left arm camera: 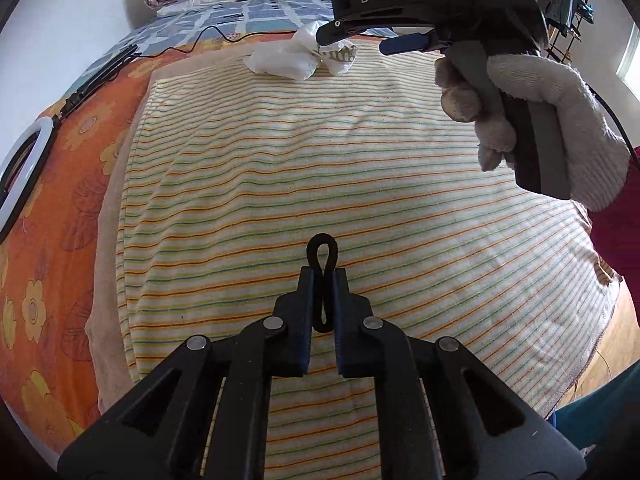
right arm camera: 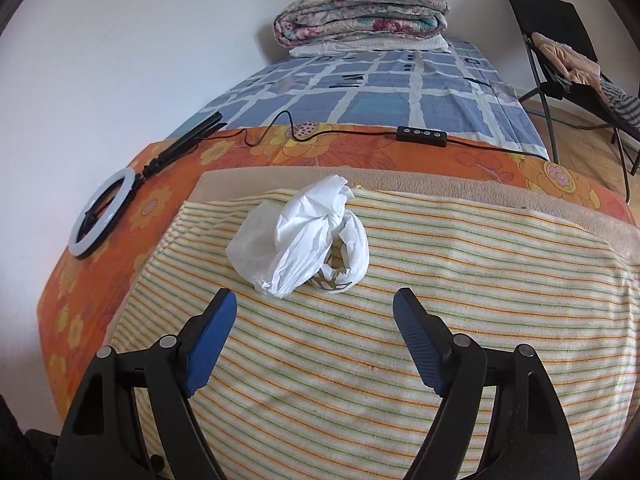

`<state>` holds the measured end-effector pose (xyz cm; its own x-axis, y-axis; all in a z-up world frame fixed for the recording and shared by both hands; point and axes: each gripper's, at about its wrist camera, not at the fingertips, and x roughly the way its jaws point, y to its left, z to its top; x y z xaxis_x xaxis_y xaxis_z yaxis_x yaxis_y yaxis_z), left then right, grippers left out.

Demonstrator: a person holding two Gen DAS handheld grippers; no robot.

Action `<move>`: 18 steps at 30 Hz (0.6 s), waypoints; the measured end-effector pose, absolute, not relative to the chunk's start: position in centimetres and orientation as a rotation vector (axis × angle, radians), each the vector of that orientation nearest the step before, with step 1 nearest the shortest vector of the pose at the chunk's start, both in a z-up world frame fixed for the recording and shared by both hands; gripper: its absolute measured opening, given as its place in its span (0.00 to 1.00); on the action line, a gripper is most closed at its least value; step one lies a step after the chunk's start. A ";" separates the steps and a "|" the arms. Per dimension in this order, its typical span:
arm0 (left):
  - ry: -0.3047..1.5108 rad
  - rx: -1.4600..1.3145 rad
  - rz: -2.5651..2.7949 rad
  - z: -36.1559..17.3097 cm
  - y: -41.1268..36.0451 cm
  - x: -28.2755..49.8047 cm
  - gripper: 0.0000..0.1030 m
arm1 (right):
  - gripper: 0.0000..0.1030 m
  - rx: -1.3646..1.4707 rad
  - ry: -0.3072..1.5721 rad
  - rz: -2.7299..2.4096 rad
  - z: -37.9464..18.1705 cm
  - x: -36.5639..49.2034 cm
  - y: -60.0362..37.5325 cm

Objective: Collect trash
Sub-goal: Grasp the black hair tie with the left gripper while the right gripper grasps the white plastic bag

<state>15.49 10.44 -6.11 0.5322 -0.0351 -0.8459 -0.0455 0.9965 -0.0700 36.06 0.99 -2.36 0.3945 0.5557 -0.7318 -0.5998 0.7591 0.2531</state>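
Left hand-held gripper squeezed tight on a small black hair tie, loop sticking up past the fingertips, held above the striped towel. Right hand-held gripper spread wide, blue pads far apart, nothing between them, low over the same towel. Just in front of it, a crumpled white plastic bag lying on the towel near its far edge, mouth partly open with something patterned showing inside. Seen from the left wrist too: the bag far away, right under the tips of the other gripper, gripped by a hand in a white knit glove. Towel spread on a bed with an orange flower sheet. A ring light and its black cord resting on that sheet. Folded flowery blanket at the far end of the bed. Black folding chair beside the bed.
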 end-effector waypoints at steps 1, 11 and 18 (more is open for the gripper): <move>1.005 -0.085 0.005 -6.0 10.5 15.5 0.07 | 0.80 -0.059 0.906 0.722 -2.5 36.5 1.5; 0.979 -0.121 0.011 -5.5 12.0 15.5 0.06 | 0.80 0.012 0.956 0.685 -4.6 39.8 4.0; 0.945 -0.119 0.042 -4.5 12.6 15.4 0.06 | 0.53 0.073 0.988 0.701 -5.5 40.0 3.5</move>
